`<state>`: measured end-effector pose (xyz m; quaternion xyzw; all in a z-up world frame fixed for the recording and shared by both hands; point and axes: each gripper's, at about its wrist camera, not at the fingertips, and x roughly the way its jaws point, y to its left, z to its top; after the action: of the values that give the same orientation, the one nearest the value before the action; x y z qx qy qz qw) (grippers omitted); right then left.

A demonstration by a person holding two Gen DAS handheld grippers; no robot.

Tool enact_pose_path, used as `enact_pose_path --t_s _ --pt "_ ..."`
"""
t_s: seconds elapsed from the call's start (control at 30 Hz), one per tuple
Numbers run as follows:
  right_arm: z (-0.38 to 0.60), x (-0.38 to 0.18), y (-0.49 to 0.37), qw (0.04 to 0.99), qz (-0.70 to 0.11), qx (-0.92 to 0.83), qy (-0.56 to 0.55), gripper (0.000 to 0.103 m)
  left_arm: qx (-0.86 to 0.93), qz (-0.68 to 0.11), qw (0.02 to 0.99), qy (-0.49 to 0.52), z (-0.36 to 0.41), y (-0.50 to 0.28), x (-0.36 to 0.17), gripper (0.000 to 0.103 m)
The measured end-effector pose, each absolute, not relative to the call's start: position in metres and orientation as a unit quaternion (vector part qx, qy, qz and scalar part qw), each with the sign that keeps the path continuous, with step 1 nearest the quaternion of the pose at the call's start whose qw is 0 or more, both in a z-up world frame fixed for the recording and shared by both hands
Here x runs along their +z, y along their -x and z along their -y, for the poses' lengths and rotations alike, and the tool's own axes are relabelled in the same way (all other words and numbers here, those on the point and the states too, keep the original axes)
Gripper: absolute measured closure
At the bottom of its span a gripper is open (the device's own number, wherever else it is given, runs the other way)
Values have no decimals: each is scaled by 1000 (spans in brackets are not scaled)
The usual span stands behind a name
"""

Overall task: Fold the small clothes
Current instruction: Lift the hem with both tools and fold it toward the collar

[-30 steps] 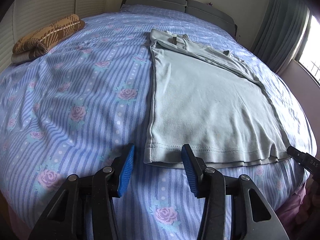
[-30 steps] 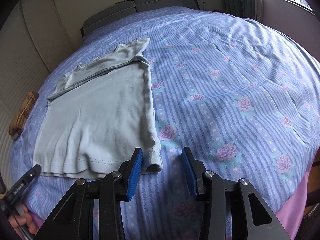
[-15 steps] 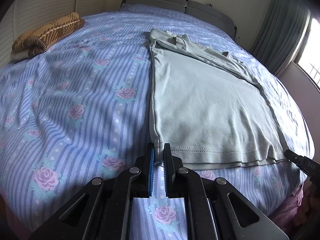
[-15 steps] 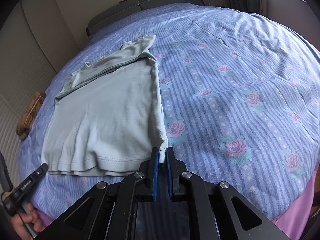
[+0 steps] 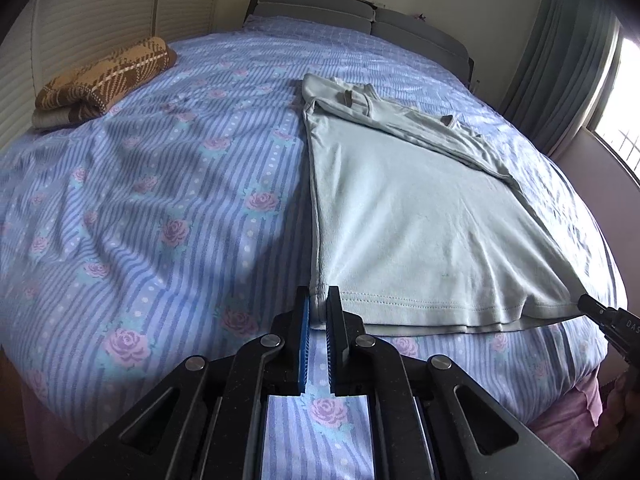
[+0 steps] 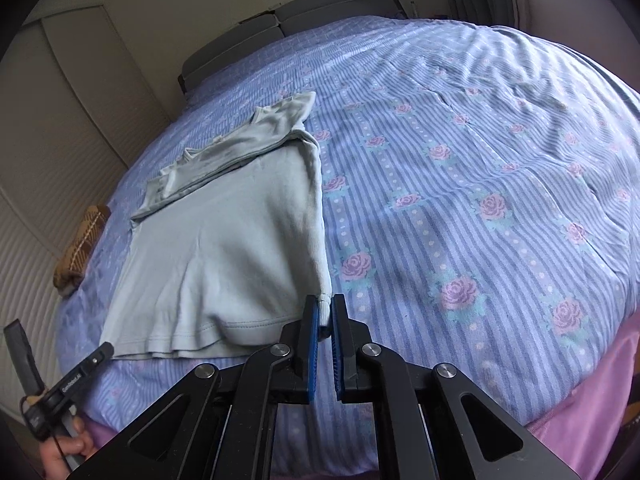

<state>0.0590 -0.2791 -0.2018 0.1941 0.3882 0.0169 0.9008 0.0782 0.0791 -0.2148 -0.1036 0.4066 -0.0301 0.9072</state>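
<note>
we see a bed (image 5: 168, 208) under a blue striped sheet with pink roses, a grey headboard (image 5: 360, 20) behind, curtains (image 5: 560, 80) by a window, and a folded brown blanket (image 5: 104, 76) at the far left. a pale green shirt (image 5: 420, 216) lies flat near the foot. a second ago both tongs stood open; now the left gripper (image 5: 318, 312) and right gripper (image 6: 325, 312) each clench a hem corner.
</note>
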Motion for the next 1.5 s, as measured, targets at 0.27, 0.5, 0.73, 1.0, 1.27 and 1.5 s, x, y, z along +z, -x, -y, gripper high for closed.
enact_pose_path --t_s 0.27,0.5,0.73,1.0,1.27,1.5 --pt "282 -168 -67 913 -345 26 -214 96 -43 -376 915 140 -82 -91 -177 94" --pt "288 -137 -98 925 -313 26 -214 96 -42 -341 928 146 -86 -125 -145 94" --pt "292 -122 -160 924 -300 17 -237 96 -31 -314 936 158 -89 -192 -121 94" --pt "289 -128 -256 924 -304 -2 -231 96 -11 -319 934 160 -96 -289 -135 94" --pt "292 -160 -330 915 -332 -14 -230 96 -7 -355 922 154 -92 -356 -167 94" --pt "296 -183 -354 907 -353 -27 -228 96 -3 -374 917 141 -87 -384 -194 94"
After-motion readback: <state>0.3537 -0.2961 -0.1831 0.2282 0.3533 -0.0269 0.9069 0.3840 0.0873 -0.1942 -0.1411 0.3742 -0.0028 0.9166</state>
